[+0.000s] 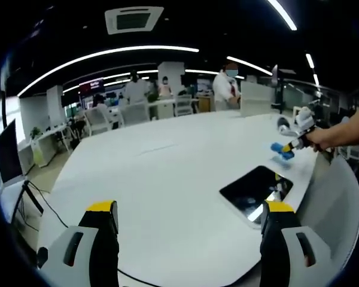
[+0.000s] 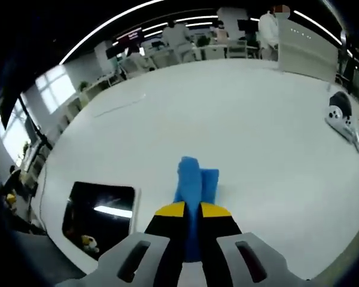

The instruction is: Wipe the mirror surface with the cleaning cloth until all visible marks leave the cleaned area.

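Observation:
A dark rectangular mirror (image 1: 255,189) with a white frame lies flat on the white table (image 1: 167,173), just ahead and right of my open left gripper (image 1: 188,210), whose yellow-tipped jaws stand wide apart with nothing between them. Beyond the mirror a person's hand holds the right gripper (image 1: 294,142), with the blue cleaning cloth (image 1: 282,150) in it. In the right gripper view, my right gripper (image 2: 192,209) is shut on the blue cloth (image 2: 197,179), which sticks out ahead of the jaws above the table. The mirror (image 2: 100,208) lies to its lower left, reflecting a ceiling light.
A white-and-grey device (image 2: 342,118) rests on the table at the far right. A white partition (image 1: 255,98) stands at the table's far edge. People, desks and chairs fill the office behind. A monitor (image 1: 7,154) and cables sit off the table's left edge.

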The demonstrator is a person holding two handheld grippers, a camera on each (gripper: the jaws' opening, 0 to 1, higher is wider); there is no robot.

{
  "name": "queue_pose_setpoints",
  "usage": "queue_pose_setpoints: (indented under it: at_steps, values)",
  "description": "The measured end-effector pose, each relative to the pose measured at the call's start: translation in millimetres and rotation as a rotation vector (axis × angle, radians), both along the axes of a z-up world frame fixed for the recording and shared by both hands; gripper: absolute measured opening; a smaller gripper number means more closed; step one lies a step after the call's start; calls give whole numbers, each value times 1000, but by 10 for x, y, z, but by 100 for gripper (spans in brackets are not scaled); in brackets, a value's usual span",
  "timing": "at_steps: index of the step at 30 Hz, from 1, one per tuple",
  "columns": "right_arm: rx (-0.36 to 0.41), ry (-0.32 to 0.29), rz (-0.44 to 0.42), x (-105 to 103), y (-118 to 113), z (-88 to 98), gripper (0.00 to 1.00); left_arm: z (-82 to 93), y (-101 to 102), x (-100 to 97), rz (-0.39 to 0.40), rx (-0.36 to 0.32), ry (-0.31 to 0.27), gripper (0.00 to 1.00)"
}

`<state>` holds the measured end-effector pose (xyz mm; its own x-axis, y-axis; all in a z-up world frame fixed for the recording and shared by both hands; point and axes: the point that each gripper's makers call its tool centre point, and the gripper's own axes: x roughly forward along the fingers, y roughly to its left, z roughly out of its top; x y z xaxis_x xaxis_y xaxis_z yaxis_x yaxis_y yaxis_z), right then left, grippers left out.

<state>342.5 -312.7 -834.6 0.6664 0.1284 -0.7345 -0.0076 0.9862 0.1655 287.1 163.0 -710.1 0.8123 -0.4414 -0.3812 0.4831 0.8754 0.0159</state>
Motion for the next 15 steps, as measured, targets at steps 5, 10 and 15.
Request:
queue_pose_setpoints:
  at_steps: [5,10,15]
  values:
    - [4,6,-11,-25,25,4,1,-52,43,-35,-8,10,20,100]
    - [0,7,-12,-43,41,-24,1,-59,89,-10,-13,24,7,100]
    - [6,5,3,-34,126,8,1,-35,92,-13,-13,22,2,100]
